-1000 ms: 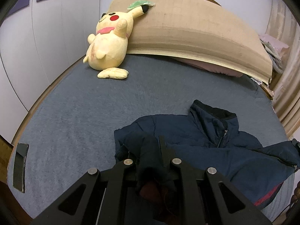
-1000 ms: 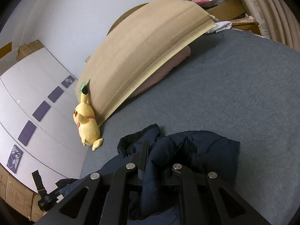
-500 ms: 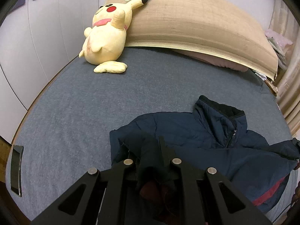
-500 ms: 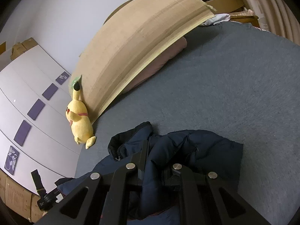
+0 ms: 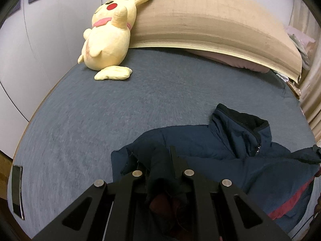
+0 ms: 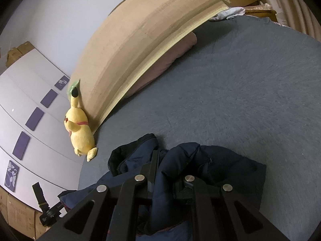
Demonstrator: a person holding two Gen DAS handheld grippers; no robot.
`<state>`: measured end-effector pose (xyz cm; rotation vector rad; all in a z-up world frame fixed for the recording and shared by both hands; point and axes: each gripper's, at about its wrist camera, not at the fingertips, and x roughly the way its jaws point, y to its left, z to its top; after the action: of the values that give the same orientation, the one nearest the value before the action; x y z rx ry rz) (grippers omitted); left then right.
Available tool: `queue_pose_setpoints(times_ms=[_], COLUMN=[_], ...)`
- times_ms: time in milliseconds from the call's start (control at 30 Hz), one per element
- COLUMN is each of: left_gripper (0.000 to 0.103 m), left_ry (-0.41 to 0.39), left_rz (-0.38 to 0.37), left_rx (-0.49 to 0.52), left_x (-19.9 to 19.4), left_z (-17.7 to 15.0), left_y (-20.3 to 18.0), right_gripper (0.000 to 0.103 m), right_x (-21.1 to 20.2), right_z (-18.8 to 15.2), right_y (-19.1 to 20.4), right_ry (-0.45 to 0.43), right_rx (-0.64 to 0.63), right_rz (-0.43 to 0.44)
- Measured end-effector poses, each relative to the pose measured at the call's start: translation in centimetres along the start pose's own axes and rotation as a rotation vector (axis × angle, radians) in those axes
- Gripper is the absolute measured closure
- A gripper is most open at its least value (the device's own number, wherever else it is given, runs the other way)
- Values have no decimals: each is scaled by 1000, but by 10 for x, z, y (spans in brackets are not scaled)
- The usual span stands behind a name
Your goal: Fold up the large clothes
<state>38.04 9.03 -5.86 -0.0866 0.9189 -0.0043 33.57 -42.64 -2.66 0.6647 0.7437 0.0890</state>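
Left wrist view: left gripper (image 5: 160, 160) jaws pinch the navy jacket (image 5: 230, 156), lying near on the bed (image 5: 100, 120); right gripper (image 6: 166, 166) likewise pinches it, judged for folding over.

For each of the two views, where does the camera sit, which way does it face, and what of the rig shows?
Left wrist: on the left gripper, facing down across the grey bed toward the plush toy; its fingers clamp the navy jacket.
Right wrist: on the right gripper, facing the tan mat; its fingers clamp the jacket.
Shared: jacket, bed, plush toy, mat.
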Motion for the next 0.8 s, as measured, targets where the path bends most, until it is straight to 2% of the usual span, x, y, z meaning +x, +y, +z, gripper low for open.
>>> queue_pose_setpoints(times_ms=[367,800], left_gripper=[92,91], left_ry=[40,107], left_rz=[7,-1], left_rx=[14,-2], left_x=[39,73], left_z=[22,30], left_y=[-9,-9], right_gripper=[93,93], right_x=[41,82], right_z=[17,23], right_y=[-15,-32], right_ry=[48,126], right_rx=[20,56], right_rz=[-37,-52])
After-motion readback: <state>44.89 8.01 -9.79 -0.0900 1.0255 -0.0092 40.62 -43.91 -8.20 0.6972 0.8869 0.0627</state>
